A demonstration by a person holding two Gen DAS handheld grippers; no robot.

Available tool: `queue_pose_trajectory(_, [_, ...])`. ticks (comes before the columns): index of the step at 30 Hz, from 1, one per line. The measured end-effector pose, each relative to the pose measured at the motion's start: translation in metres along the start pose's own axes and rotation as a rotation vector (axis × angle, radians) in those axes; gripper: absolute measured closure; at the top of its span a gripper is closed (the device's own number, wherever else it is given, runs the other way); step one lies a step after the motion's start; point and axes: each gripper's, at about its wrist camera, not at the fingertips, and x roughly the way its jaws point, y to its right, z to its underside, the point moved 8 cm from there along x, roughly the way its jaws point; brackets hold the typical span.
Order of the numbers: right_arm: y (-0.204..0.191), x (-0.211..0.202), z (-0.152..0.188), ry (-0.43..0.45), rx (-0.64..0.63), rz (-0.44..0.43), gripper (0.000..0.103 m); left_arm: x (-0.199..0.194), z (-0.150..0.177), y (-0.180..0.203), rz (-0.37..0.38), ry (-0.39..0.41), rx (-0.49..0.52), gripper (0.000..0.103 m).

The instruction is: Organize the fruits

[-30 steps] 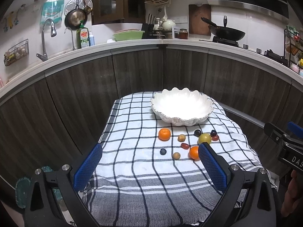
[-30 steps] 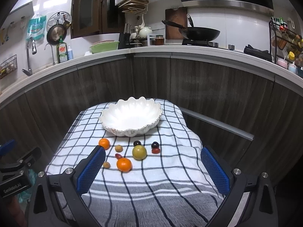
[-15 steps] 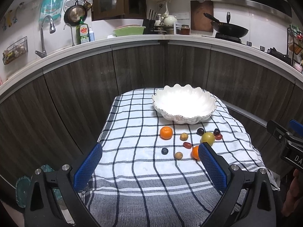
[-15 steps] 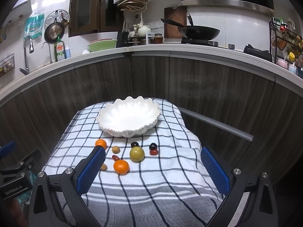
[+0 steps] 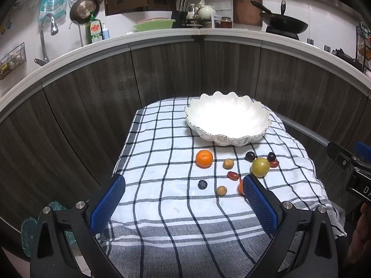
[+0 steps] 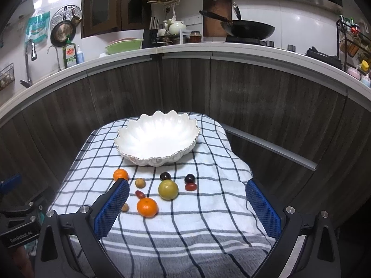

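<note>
Both claws, left [image 5: 183,199] and right [image 6: 187,205], have eased nearer the fruit; both gape wide, holding nothing. 10 fruits lie on the checked cloth [image 6: 208,217] near the empty bowl [image 6: 157,159]; start with the near orange [image 6: 147,207], centring it between the pads.

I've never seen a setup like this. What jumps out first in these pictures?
A big white scalloped bowl sits empty at the far end of a blue-checked cloth. In front of it small fruits lie scattered: two oranges, a yellow-green fruit, and some dark and brown little ones. Framing each view are blue-padded fingers: the left tool and right tool are both open, holding nothing.
</note>
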Motion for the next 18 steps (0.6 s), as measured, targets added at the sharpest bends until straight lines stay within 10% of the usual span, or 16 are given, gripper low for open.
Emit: queue_pose_trajectory(18, [-0.013, 0.070, -0.003, -0.111, -0.032, -0.016, 0.001, 0.068, -0.006, 0.007, 0.025, -0.090, 0.023, 0.000])
